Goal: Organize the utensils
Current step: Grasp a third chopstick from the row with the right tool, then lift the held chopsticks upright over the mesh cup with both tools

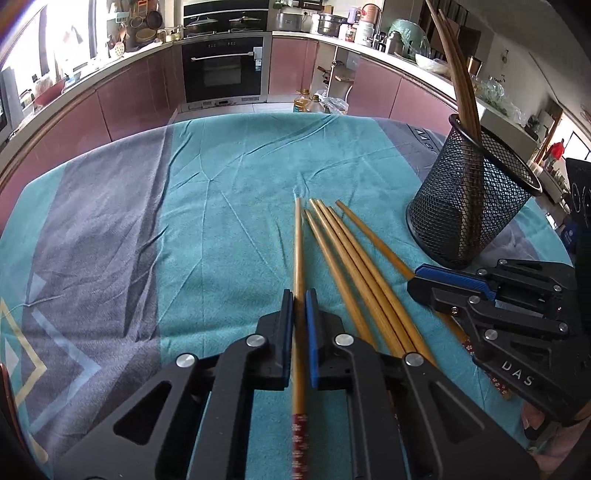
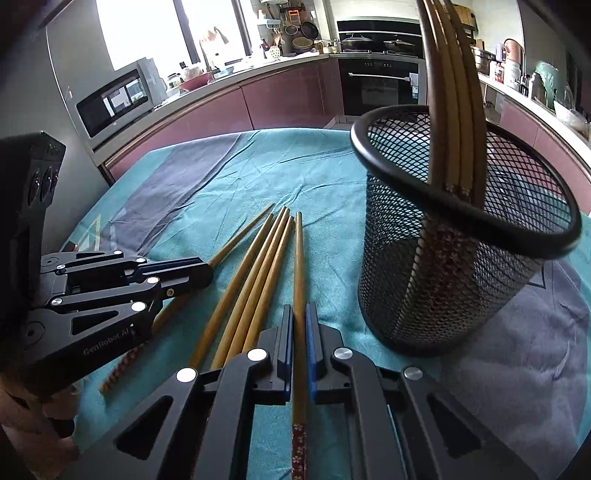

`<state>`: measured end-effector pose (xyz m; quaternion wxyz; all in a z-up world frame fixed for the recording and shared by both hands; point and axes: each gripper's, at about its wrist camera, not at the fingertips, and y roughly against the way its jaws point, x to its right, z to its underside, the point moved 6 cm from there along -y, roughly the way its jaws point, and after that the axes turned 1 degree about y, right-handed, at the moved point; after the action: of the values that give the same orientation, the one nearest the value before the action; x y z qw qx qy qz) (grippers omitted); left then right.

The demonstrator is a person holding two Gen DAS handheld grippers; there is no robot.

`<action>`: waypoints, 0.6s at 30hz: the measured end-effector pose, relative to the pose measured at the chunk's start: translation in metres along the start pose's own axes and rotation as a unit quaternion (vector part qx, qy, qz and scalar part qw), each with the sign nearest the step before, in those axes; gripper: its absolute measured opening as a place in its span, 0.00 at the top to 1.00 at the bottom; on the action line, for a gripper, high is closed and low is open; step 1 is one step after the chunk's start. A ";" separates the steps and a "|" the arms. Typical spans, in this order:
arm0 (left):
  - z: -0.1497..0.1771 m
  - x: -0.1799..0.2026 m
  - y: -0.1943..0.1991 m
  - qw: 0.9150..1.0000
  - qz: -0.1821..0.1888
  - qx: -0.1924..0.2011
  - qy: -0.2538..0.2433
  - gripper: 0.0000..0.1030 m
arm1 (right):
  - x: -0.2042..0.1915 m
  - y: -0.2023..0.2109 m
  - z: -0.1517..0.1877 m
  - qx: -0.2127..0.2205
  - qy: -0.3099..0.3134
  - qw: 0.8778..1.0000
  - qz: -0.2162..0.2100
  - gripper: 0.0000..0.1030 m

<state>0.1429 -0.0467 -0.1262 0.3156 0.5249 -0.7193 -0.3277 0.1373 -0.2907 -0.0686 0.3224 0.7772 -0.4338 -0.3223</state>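
**Each gripper takes one chopstick beside the holder**

Left of the mesh holder, the left gripper has its jaws closed on the outermost chopstick. Three loose chopsticks lie between on the bench, tips pointing away. Nearest the holder, the right gripper clamps another chopstick. They look light, stiff, slippery; a mid-shaft hold seems best.

The room is a kitchen. Pink cabinets run along the walls under a long counter full of pots and jars. A black oven sits in the middle. A silver microwave stands near a bright window.
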 end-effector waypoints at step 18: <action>-0.005 0.012 0.067 0.996 0.072 0.049 0.000 0.93 | -0.007 0.062 -0.006 0.065 0.011 0.997 -0.035 0.95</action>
<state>0.1071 -0.0427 -0.0687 0.3124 0.4870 -0.7702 -0.2685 0.1100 -0.3092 -0.0153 0.2646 0.8149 -0.4225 -0.2956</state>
